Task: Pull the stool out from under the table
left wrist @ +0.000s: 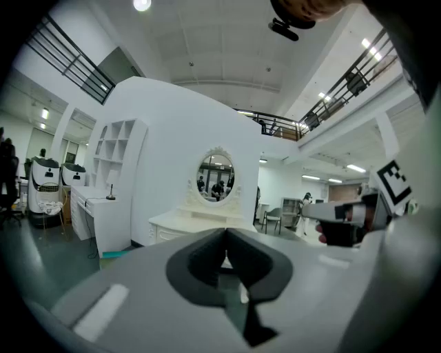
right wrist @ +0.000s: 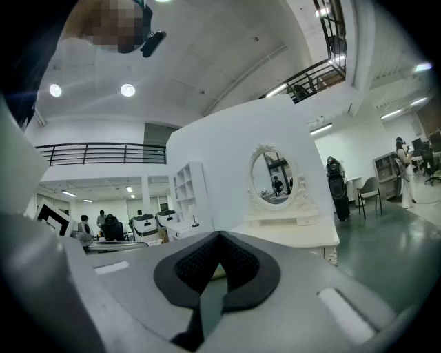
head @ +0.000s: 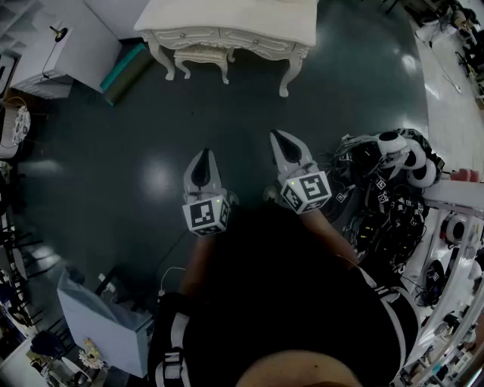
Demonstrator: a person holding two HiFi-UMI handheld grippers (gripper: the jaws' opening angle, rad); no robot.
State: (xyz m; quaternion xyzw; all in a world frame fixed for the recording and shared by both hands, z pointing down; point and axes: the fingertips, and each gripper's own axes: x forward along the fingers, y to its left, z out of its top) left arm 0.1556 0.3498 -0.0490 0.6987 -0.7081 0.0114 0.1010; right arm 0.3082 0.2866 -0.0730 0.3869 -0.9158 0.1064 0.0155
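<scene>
Both grippers are sitting closed with nothing in them: the left gripper and right gripper are each showing pads pressed together in their own views. The stool is tucked under the desk, well ahead of both grippers and slightly nearer the left one's line.

Guessing at handling: it's looking like a carved, rigid-framed stool with curvy legs and a padded top, probably fairly light and likely to be sliding easily on that shiny floor. The padding is probably squishy, so the front rail under the seat or a front leg seems the better place to be grabbing.

The head view is giving the layout, stool and all, but no mirror. The gripper views are showing the oval mirror standing on the desk, while the stool is hiding behind the jaws. The left gripper view is also catching the right gripper off to its right side.
</scene>
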